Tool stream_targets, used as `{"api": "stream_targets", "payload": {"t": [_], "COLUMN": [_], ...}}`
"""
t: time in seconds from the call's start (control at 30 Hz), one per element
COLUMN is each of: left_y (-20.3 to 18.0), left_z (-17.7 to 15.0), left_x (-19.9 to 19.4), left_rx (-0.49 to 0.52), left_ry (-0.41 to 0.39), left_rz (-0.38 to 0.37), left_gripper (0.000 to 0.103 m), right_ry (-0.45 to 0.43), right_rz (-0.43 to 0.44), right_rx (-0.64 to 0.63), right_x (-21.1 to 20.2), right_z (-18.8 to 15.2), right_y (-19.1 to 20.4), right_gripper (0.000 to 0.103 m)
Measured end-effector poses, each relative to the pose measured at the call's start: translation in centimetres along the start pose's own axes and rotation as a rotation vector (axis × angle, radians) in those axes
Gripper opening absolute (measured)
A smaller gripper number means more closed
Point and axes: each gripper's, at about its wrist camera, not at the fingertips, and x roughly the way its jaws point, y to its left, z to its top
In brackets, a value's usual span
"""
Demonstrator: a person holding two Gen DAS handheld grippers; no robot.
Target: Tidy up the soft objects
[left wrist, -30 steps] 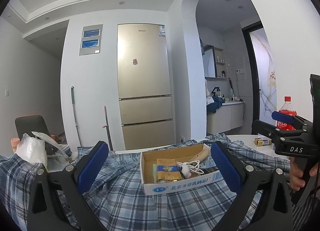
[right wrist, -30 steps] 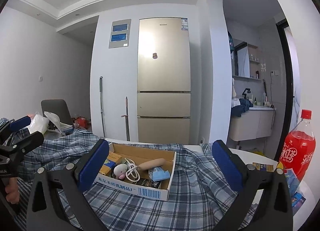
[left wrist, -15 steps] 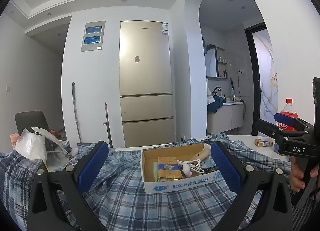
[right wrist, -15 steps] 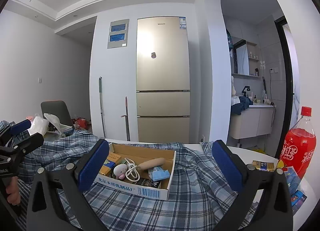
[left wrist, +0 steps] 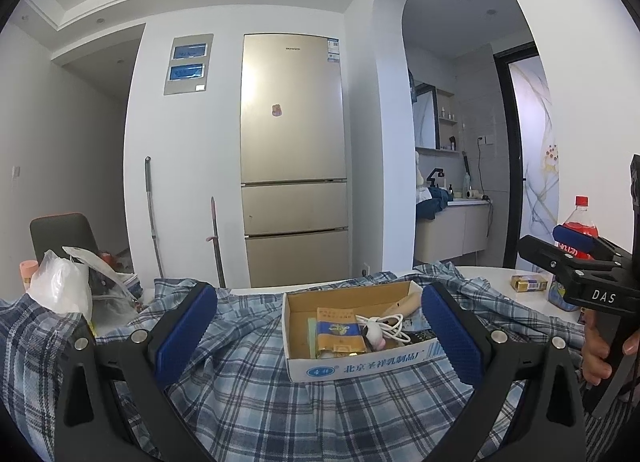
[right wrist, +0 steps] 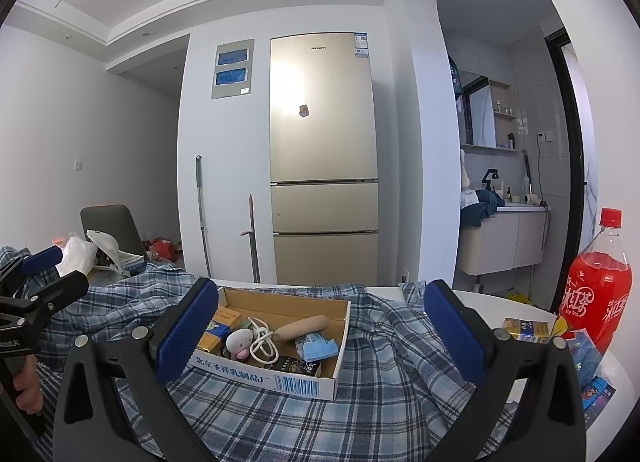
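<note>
Both tools spread wide, left tool (left wrist: 318, 336), right tool (right wrist: 320, 332), above plaid shirt (left wrist: 248, 386) under box (right wrist: 276, 342)

box (left wrist: 360, 366) mid-shirt (left wrist: 248, 394), sides free

The left gripper (left wrist: 318, 326) is held level with its jaws spread wide, blue pads (left wrist: 184, 328) facing each other; the right gripper (right wrist: 320, 326) is spread just as wide beside it (roughly the same height); a hand (left wrist: 600, 350) grips the right gripper's handle; another hand (right wrist: 26, 386) grips the left's.
</note>
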Motion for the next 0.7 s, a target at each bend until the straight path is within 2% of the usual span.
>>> {"api": "stream_targets", "payload": {"t": [0.7], "left_y": [0.23], "left_z": [-0.13], "left_x": [0.16], "left_rx": [0.000], "left_ry": [0.015], "left_rz": [0.002], "left_gripper": [0.103], "right_ry": [0.003], "right_rz": [-0.002], "right_rx": [-0.004], "right_x": [-0.03], "right_z": [-0.02], "right_y": [0.10], "right_gripper": [0.103]}}
